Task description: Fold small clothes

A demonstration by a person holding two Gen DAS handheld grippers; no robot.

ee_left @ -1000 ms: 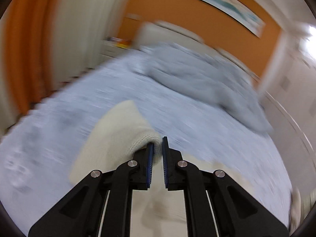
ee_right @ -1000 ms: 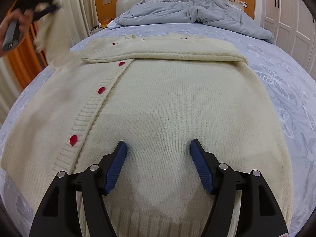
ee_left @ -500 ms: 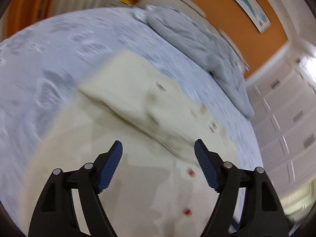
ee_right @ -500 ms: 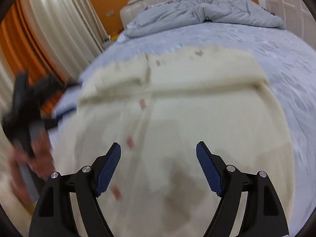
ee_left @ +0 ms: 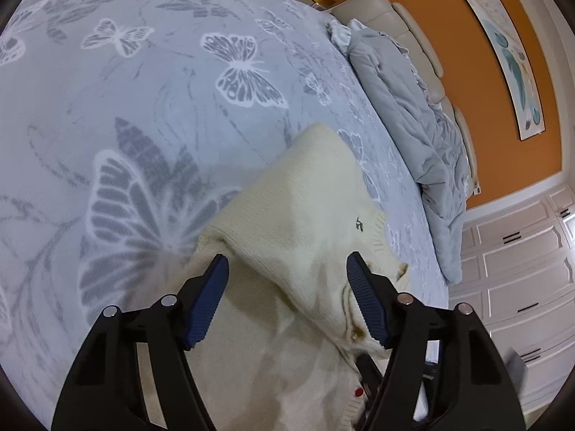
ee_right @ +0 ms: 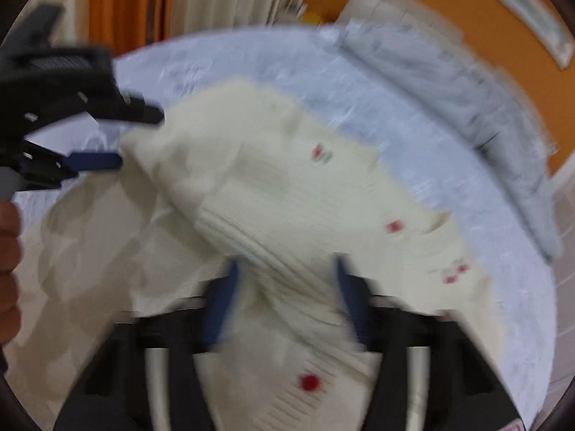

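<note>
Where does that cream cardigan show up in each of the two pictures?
Left wrist view: cardigan sits lower centre, running down between the tongs.
Right wrist view: cardigan fills the centre and bottom, blurred.
Shared landmark: the grey duvet, upper right in both.

Motion blur smears the whole right wrist view, and the frame edges cut things off in both views.

In the right wrist view the cream knitted cardigan with red buttons point(ee_right: 287, 197) is smeared — its small red and green motifs cannot be made out, and whether the blue pads of the right tongs point(ee_right: 285, 298) press the folded ribbed edge between them cannot be told. The left tongs point(ee_right: 107, 140) and the person's hand point(ee_right: 7, 269) are cut by the left edge. In the left wrist view the black arms of the left tongs point(ee_left: 287, 294) hide the cardigan's point(ee_left: 305, 215) lower part — a dark object at bottom right is unreadable.
</note>
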